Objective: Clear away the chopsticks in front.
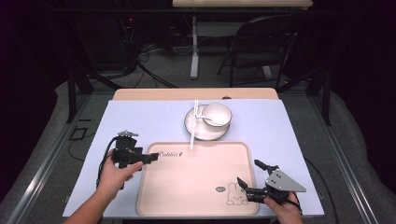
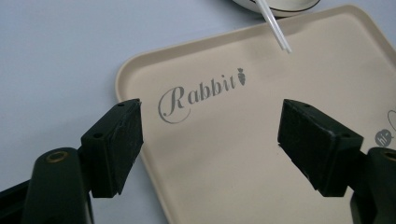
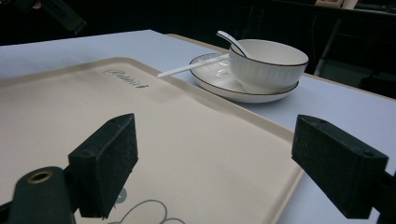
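Note:
A beige tray (image 1: pixel 201 179) with a "Rabbit" word and a bunny drawing lies on the pale blue table cover. Beyond its far edge stands a white plate (image 1: pixel 198 130) carrying a white bowl (image 1: pixel 216 113) with a white spoon (image 1: pixel 212 120) in it. White chopsticks (image 1: pixel 193 126) rest across the plate, their tips reaching over the tray's rim. My left gripper (image 1: pixel 152 157) hovers at the tray's left far corner, jaws wide open with nothing between them (image 2: pixel 210 140). My right gripper (image 1: pixel 250 175) sits at the tray's right near corner, open and empty (image 3: pixel 215 163).
The table cover (image 1: pixel 140 116) leaves free room left and right of the tray. Behind the table stand a dark chair (image 1: pixel 261 42) and a table leg (image 1: pixel 194 46) among floor cables.

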